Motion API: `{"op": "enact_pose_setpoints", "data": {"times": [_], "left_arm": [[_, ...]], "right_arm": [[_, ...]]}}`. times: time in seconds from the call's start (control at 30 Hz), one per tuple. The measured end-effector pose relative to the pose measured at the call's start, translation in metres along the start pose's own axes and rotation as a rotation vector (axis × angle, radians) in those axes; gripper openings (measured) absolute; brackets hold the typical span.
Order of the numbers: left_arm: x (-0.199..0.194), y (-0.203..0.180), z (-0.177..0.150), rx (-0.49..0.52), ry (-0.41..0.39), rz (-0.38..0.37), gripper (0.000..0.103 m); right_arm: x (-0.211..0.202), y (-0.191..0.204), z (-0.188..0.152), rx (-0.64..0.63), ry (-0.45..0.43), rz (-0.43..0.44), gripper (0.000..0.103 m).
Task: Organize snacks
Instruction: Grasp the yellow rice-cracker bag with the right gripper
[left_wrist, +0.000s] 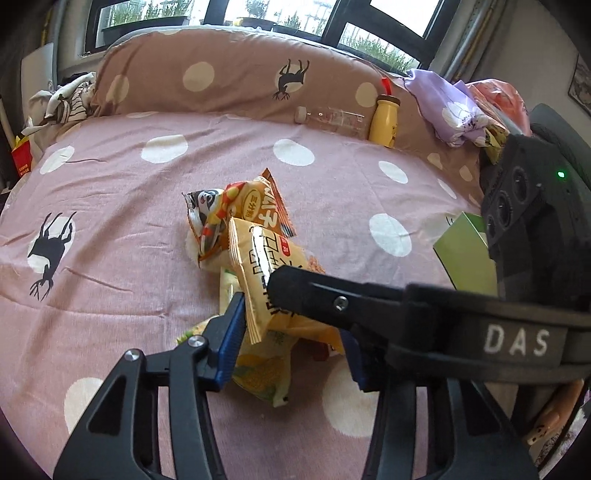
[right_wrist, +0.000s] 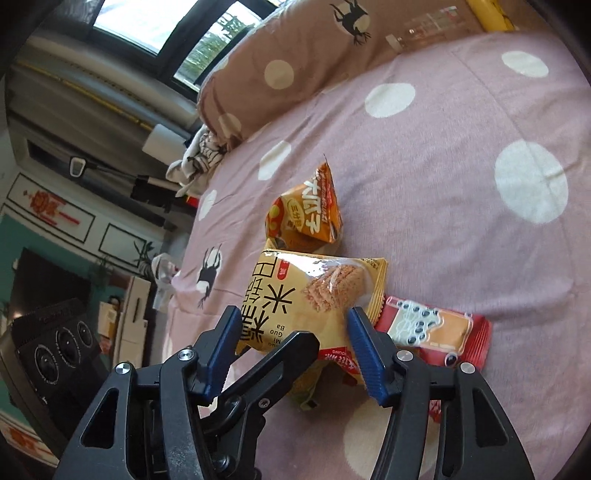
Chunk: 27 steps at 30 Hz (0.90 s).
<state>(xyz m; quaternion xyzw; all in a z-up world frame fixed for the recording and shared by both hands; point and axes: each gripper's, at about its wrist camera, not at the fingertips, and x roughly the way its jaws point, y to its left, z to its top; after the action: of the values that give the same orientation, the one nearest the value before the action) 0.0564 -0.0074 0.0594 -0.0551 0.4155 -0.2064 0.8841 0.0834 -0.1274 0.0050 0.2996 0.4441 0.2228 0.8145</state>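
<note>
A yellow rice-cracker bag (left_wrist: 266, 280) (right_wrist: 306, 291) stands tilted on the pink bed, on top of a green corn-print bag (left_wrist: 262, 373). My left gripper (left_wrist: 293, 343) has its blue pads pressed against the sides of the yellow bag. My right gripper (right_wrist: 291, 332) also closes on it from the other side, one pad at each edge. One right finger (left_wrist: 332, 302) crosses the left wrist view. An orange snack bag (left_wrist: 262, 206) (right_wrist: 306, 214) and a panda-print bag (left_wrist: 207, 218) lie just beyond. A red bag (right_wrist: 428, 332) lies beside the right pad.
A brown dotted pillow (left_wrist: 221, 81) backs the bed, with a clear plastic bottle (left_wrist: 332, 120) and a yellow drink bottle (left_wrist: 384, 122) against it. A green box (left_wrist: 465, 254) sits at the right, and purple cloth (left_wrist: 450, 107) is heaped behind it. The bed edge drops off at the left.
</note>
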Motion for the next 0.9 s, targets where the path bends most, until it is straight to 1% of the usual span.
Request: {"op": "enact_pose_setpoints", "data": {"times": [0.1, 0.17, 0.23, 0.3, 0.33, 0.43, 0.5, 0.57, 0.67, 0.73, 0.77, 0.83, 0.87, 0.9], "left_arm": [[-0.006, -0.001, -0.005, 0.014, 0.008, 0.014, 0.047], [-0.007, 0.004, -0.008, -0.003, 0.026, 0.009, 0.047], [-0.002, 0.01, -0.01, -0.022, 0.047, 0.01, 0.047], [0.002, 0.013, -0.01, -0.037, 0.055, 0.025, 0.048], [0.003, 0.013, -0.009, -0.041, 0.056, 0.019, 0.048], [0.005, 0.013, -0.008, -0.04, 0.06, 0.012, 0.049], [0.007, 0.012, -0.008, -0.035, 0.062, 0.014, 0.049], [0.008, 0.01, -0.008, -0.025, 0.063, 0.008, 0.048], [0.009, 0.007, -0.008, 0.007, 0.058, 0.011, 0.048], [0.009, 0.003, -0.009, 0.029, 0.05, 0.019, 0.046], [0.009, 0.002, -0.01, 0.033, 0.048, 0.025, 0.043], [0.009, 0.007, -0.009, 0.003, 0.055, -0.007, 0.043], [0.01, 0.007, -0.009, -0.007, 0.06, -0.023, 0.043], [0.008, 0.006, -0.009, 0.0, 0.051, -0.023, 0.043]], "right_arm": [[0.003, 0.002, -0.003, -0.005, 0.032, 0.016, 0.062], [0.007, 0.007, -0.004, -0.032, 0.052, -0.006, 0.062], [0.009, 0.008, -0.004, -0.033, 0.05, -0.026, 0.062], [0.011, 0.005, -0.001, -0.018, 0.045, -0.044, 0.065], [0.012, 0.003, -0.002, -0.012, 0.048, -0.058, 0.07], [0.015, -0.004, 0.004, 0.023, 0.054, -0.034, 0.072], [0.015, -0.005, 0.006, 0.027, 0.042, -0.031, 0.075], [0.019, -0.002, 0.007, -0.002, 0.041, -0.044, 0.076], [0.027, 0.006, 0.005, -0.073, 0.045, -0.095, 0.08], [0.033, 0.014, 0.002, -0.121, 0.066, -0.137, 0.081], [0.033, 0.016, 0.002, -0.134, 0.072, -0.146, 0.082], [0.031, 0.015, 0.001, -0.137, 0.068, -0.156, 0.077], [0.028, 0.014, 0.0, -0.131, 0.064, -0.147, 0.071], [0.025, 0.013, 0.0, -0.118, 0.059, -0.14, 0.07]]}}
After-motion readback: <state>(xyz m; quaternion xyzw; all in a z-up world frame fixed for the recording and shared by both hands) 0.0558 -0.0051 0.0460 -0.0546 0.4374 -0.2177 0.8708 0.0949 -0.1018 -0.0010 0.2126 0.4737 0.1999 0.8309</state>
